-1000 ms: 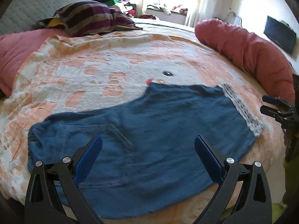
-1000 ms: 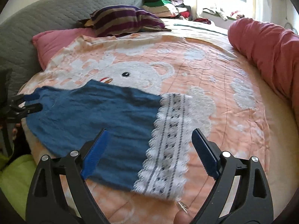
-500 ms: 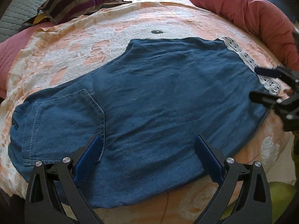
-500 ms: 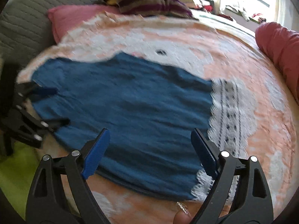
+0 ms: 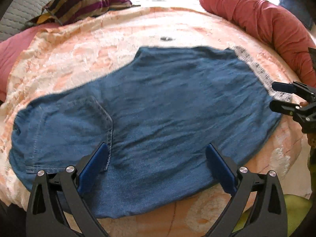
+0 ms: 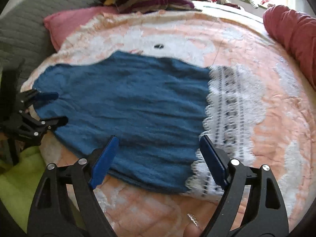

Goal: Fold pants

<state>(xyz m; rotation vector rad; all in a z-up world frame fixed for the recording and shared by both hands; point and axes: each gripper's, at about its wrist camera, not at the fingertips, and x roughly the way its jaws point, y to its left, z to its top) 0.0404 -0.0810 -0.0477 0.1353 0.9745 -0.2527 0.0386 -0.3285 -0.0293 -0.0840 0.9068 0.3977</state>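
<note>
Blue denim pants (image 5: 158,114) lie flat on the bed, waist with a back pocket (image 5: 71,126) to the left and a white lace hem (image 6: 229,122) to the right. The pants also show in the right wrist view (image 6: 138,108). My left gripper (image 5: 156,165) is open and empty, low over the near edge by the pocket. My right gripper (image 6: 158,158) is open and empty over the near edge by the lace hem. Each gripper shows in the other's view, the right one (image 5: 284,96) at the hem and the left one (image 6: 49,108) at the waist.
The bed has a peach and white bear blanket (image 5: 83,51). A red rolled duvet (image 5: 256,19) lies along the far right. A striped pillow (image 5: 83,4), a pink pillow (image 6: 67,21) and a grey headboard (image 6: 21,25) sit at the back. Something green (image 6: 17,177) lies beside the bed.
Both grippers have come down and closer to the pants over the last second. Their jaws stay open. The pants have not moved.
</note>
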